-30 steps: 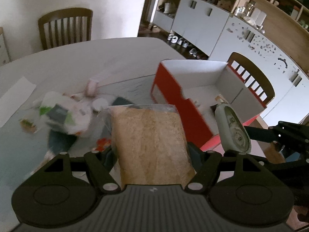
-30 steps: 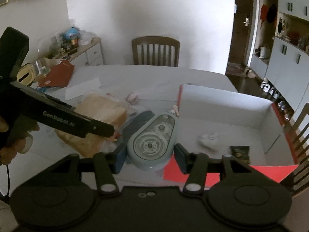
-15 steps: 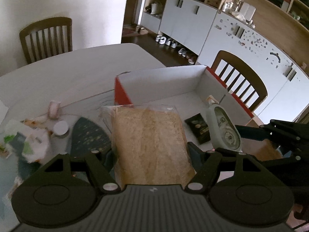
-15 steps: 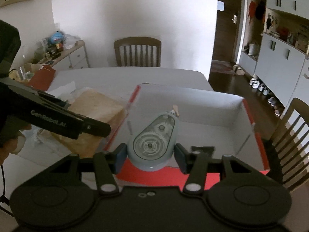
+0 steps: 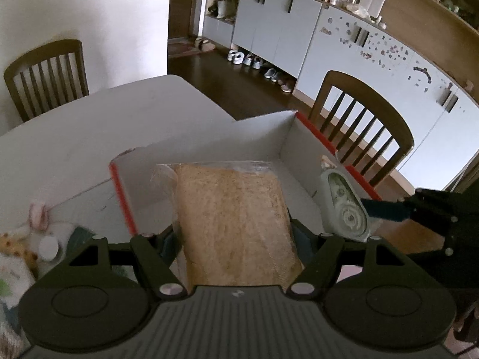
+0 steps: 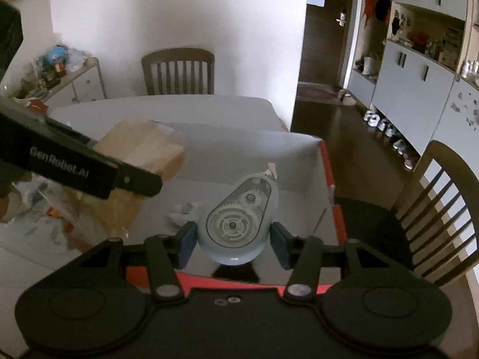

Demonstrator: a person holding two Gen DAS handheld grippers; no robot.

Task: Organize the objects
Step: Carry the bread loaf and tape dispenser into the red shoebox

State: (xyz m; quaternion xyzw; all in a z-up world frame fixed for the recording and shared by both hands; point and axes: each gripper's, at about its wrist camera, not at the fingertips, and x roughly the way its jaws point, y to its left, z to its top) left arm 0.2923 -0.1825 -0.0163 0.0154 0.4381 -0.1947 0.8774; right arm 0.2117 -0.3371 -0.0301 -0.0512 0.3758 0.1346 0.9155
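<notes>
Your left tool (image 5: 235, 233) is clamped on a clear bag of tan shavings (image 5: 236, 221), soft and light by the look of it, so it may sag or slip; hold it across its middle. Your right tool (image 6: 232, 243) pinches a pale blue tape dispenser (image 6: 238, 224) at its wide round end: hard, smooth plastic, probably slippery. Both hang above the red-edged box (image 5: 317, 140). A second ago they were short of it, over the table (image 5: 89, 137) and its clutter; now both have moved over the box.
</notes>
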